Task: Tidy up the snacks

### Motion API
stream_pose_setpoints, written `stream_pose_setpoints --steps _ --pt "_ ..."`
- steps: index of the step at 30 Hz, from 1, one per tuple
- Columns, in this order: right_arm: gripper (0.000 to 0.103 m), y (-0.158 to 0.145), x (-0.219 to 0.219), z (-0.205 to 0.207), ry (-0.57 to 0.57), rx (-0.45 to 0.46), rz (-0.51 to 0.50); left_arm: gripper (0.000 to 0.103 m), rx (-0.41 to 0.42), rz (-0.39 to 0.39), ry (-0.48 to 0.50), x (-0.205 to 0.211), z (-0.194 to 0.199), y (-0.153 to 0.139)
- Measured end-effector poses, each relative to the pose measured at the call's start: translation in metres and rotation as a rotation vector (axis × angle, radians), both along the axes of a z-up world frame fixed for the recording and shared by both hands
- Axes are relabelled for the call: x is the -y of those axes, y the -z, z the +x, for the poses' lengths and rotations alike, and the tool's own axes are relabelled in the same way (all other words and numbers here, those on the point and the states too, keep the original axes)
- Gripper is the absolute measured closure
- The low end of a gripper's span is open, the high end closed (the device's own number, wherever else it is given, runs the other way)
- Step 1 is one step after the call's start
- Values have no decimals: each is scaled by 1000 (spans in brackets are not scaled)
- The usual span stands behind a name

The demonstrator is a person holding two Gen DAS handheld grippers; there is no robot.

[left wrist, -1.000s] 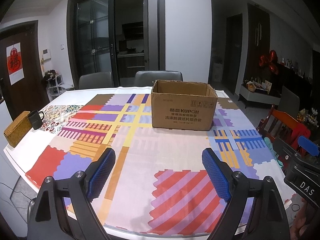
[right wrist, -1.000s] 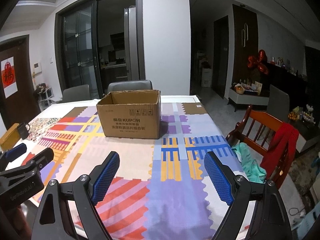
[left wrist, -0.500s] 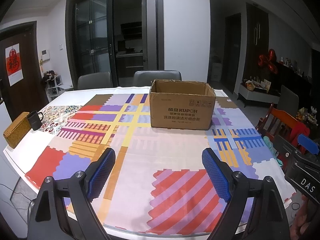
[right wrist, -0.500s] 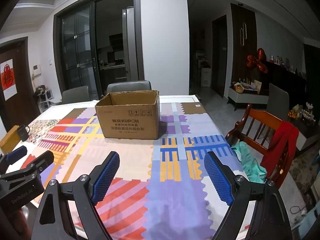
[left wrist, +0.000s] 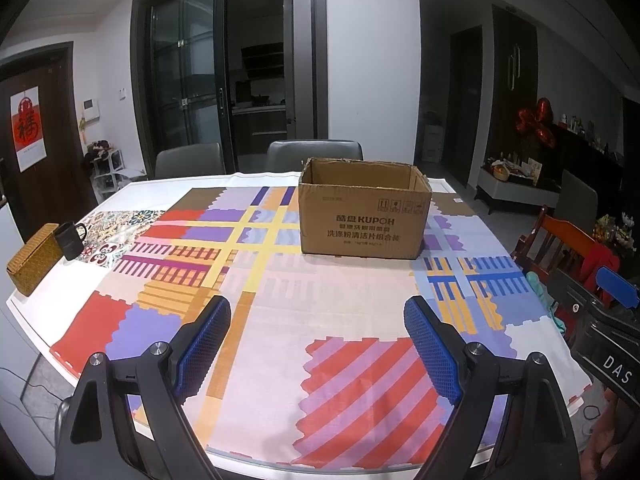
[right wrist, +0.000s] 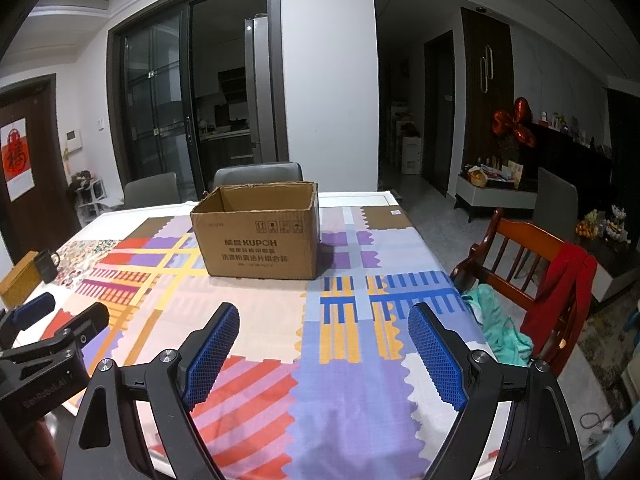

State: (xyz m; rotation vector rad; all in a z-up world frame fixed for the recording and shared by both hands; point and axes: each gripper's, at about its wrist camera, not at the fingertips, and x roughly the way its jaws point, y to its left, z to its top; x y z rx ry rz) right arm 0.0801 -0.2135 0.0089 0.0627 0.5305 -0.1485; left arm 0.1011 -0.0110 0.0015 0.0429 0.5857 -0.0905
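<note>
An open brown cardboard box (left wrist: 365, 216) stands on the far half of the table, on a patterned cloth (left wrist: 320, 300); it also shows in the right wrist view (right wrist: 260, 236). Its inside is hidden from here. No snacks are in view. My left gripper (left wrist: 318, 336) is open and empty, held above the near edge of the table. My right gripper (right wrist: 324, 344) is open and empty, to the right of the left one and also near the front edge. Each gripper shows at the edge of the other's view.
A woven basket (left wrist: 32, 258) and a black mug (left wrist: 71, 239) sit at the table's left edge. Grey chairs (left wrist: 314, 152) stand behind the table. A wooden chair (right wrist: 532, 264) draped with red and teal cloth stands to the right.
Both views have lifted slightly and drawn back a little, so the box sits a bit lower and farther. Both grippers stay open and empty.
</note>
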Motion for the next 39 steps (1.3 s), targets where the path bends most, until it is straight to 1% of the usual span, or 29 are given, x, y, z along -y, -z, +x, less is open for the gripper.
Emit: stream_pose_setpoints --steps 32,39 --pt "16 -1 2 -1 2 2 2 14 -14 -8 -5 0 3 3" --pt "16 0 2 0 2 2 3 11 -12 -6 -4 2 3 5"
